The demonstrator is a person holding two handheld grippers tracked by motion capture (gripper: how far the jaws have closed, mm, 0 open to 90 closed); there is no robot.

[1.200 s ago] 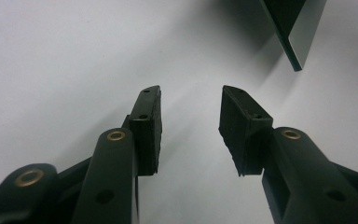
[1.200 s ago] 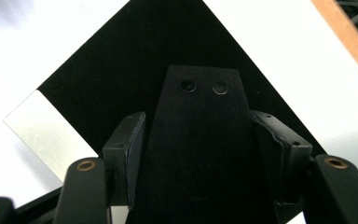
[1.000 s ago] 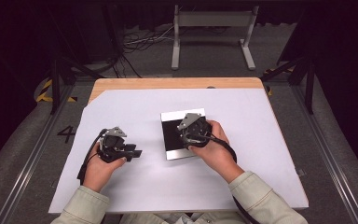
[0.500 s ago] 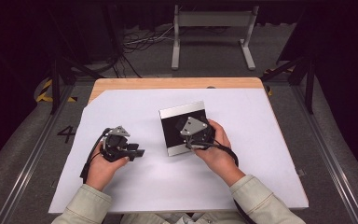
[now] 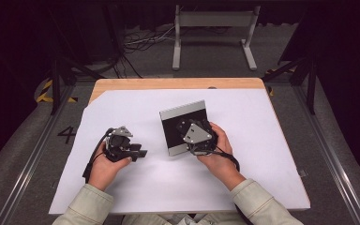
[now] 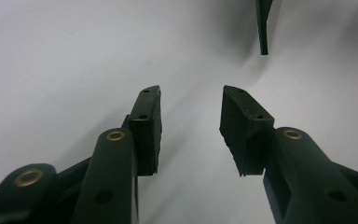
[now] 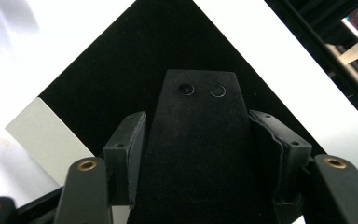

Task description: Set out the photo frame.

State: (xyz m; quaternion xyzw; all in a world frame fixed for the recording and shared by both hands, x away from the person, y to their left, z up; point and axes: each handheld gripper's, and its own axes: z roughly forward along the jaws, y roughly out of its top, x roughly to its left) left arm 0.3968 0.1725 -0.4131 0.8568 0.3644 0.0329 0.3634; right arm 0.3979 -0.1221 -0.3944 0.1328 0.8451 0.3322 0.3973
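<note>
Black felt tab (image 7: 196, 154) sits between the right tongs (image 7: 196, 144), pads closed against its sides, over the dark panel (image 5: 176, 129) mid-bench (image 5: 262, 117). Keep the squeeze even and lift slowly. Left tongs (image 6: 191, 126) rest half open, empty.

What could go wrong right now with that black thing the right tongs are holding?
1. The right tongs clasp a black velvety tapered stand by its sides; the soft surface could let it slip.
2. It hangs over the black square board with silver edges, so a drop might knock that board.
3. The left tongs are open on the white table sheet, giving no support.
</note>
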